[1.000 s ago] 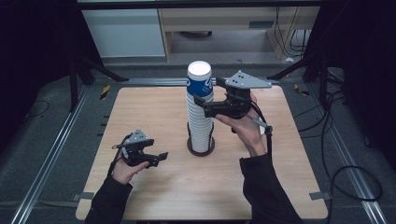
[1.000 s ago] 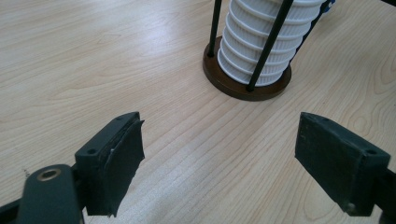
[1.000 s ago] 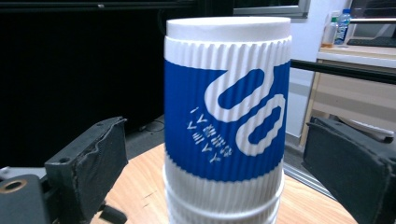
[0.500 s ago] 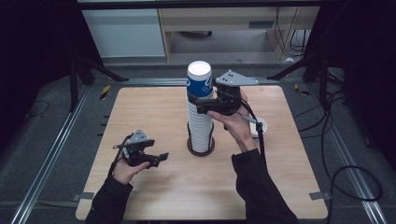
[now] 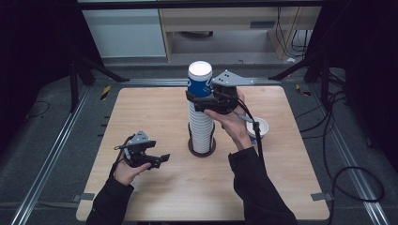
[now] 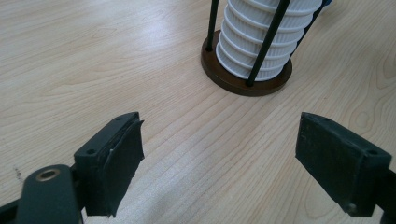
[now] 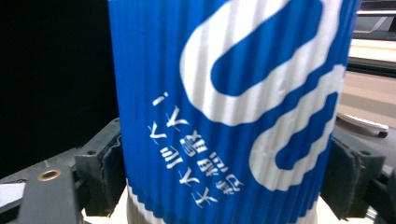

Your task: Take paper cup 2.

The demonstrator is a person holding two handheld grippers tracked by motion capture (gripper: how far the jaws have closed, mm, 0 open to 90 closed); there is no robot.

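High view showed the wooden surface (image 5: 155, 112) spread under both my arms, its corners pale and bare. Near its middle rose the tall stack of white ribbed cups (image 5: 201, 126), standing upright on a dark round base (image 5: 202, 149) with thin black rods running up its sides; in the left gripper view the same stack (image 6: 266, 37) and base (image 6: 246, 79) sat ahead of me across the wood grain. On top of the stack sat the blue cup (image 5: 200, 79), upside down, its white bottom facing up. My right tongs (image 5: 201, 102) gripped that blue cup from the side, just above the white stack, and in the right gripper view the blue cup (image 7: 233, 107) with its white lettering stood between the two black pads, each pressed against its ribbed wall. My left tongs (image 5: 162, 159) were held low over the surface, well apart from the stack, spread wide with nothing between them (image 6: 219, 154). A small white cup (image 5: 257, 129) stood upright on the surface just beside my right forearm.
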